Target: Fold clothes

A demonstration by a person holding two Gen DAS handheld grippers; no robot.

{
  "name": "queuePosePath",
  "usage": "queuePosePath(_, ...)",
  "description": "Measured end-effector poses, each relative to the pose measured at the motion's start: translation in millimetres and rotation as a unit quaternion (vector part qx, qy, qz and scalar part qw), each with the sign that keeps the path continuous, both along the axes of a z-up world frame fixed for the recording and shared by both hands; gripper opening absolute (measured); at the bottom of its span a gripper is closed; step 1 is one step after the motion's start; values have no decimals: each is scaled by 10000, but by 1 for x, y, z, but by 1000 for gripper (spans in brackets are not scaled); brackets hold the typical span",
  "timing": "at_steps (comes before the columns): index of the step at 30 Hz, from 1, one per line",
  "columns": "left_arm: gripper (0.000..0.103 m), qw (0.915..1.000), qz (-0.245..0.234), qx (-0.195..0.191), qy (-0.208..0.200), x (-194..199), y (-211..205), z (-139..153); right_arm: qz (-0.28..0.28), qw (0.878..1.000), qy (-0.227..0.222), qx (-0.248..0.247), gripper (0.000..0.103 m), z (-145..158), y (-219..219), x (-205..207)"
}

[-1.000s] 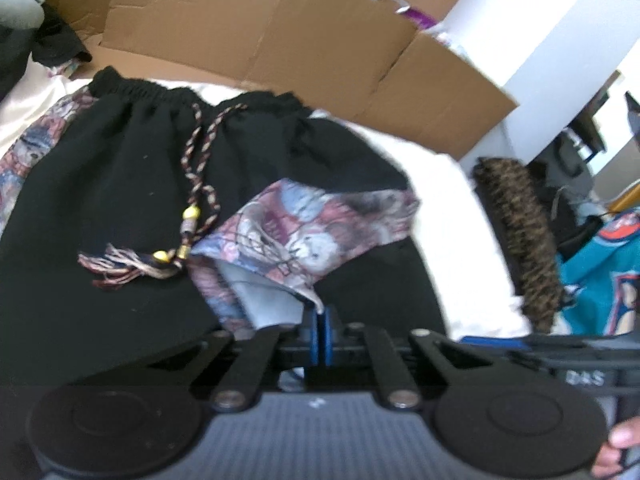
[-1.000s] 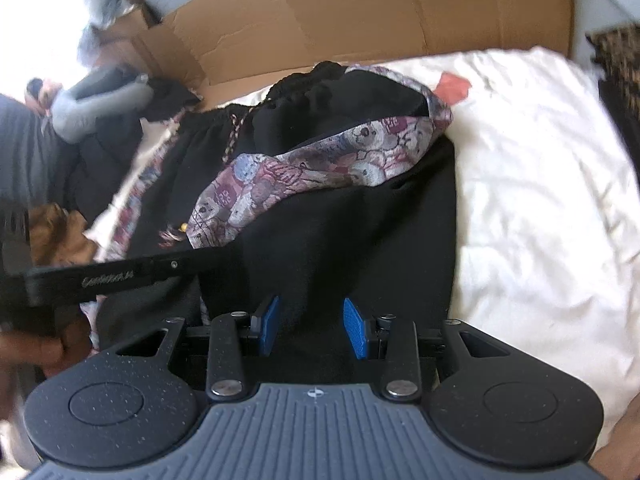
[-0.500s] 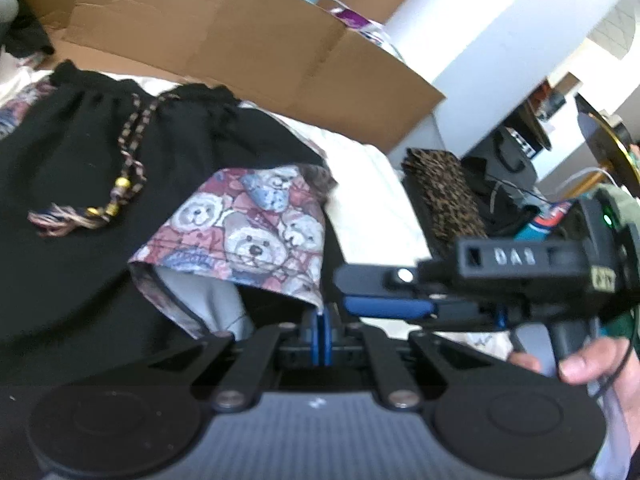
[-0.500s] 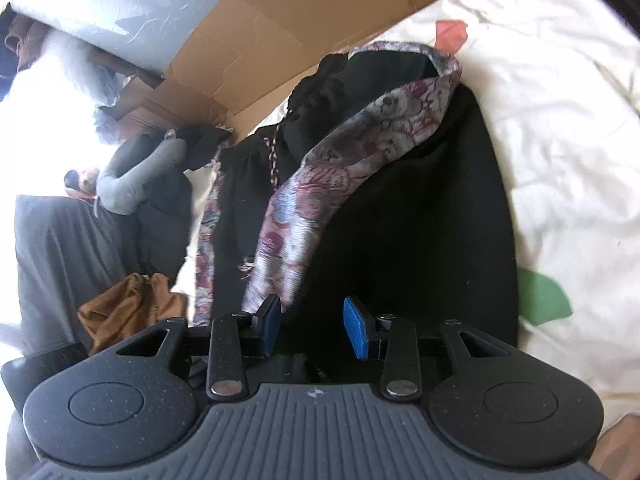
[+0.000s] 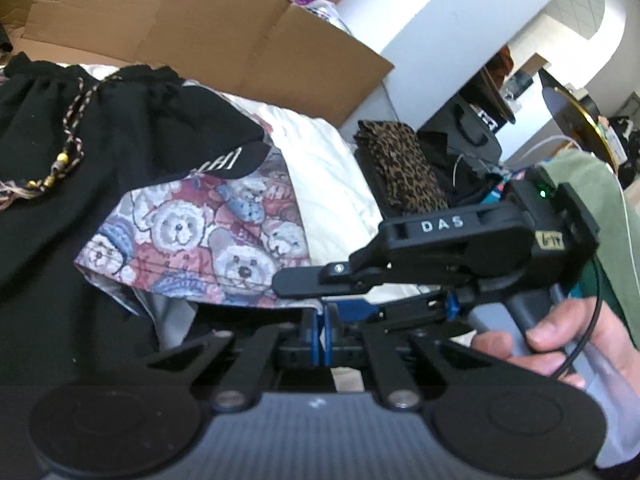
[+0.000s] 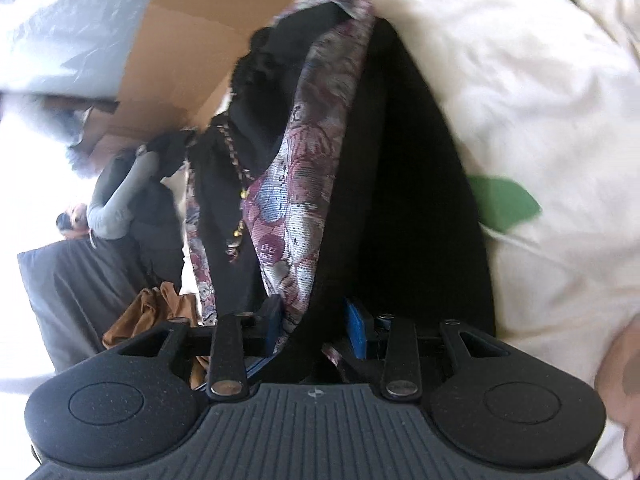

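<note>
Black shorts (image 5: 60, 208) with teddy-bear lining: left fingers (image 5: 321, 330) clamp its hem, right fingers (image 6: 354, 330) closing around fabric.

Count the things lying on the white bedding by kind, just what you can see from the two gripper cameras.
Black shorts with teddy-bear lining: 1
Braided drawstring: 1
Leopard-print cloth: 1
Brown cloth: 1
Total: 4

Daylit, blown-out left glare, motion blur, fisheye warping
</note>
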State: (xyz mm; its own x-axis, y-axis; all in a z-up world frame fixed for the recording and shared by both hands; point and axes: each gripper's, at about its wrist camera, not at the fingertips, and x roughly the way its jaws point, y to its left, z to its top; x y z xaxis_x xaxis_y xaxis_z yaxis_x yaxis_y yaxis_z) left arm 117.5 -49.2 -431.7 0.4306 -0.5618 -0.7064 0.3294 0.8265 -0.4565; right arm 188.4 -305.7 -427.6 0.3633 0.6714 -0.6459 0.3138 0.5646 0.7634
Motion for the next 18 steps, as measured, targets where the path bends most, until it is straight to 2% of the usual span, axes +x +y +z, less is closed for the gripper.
queuePosePath(3,3,9999,-115,2,87,-3,-5,-3,23,10000,12,-54,7,0,0,-4)
queuePosePath(5,3,9996,-218,33,201,-2,-8,-3,8,9998,47,-213,1,0,-3,-6)
queuePosePath(7,4,9991,-304,67,270,-3,-6,-2,-32,9991,56,-428,1,4,-9,-8)
queuePosePath(10,9,9986,-399,149,325,-5,0,1,-66,9971,14,-752,1,12,-21,-12)
queuePosePath(18,9,9949,21,693,735,-6,27,-11,117,9842,-37,-1766,0,27,-70,-18)
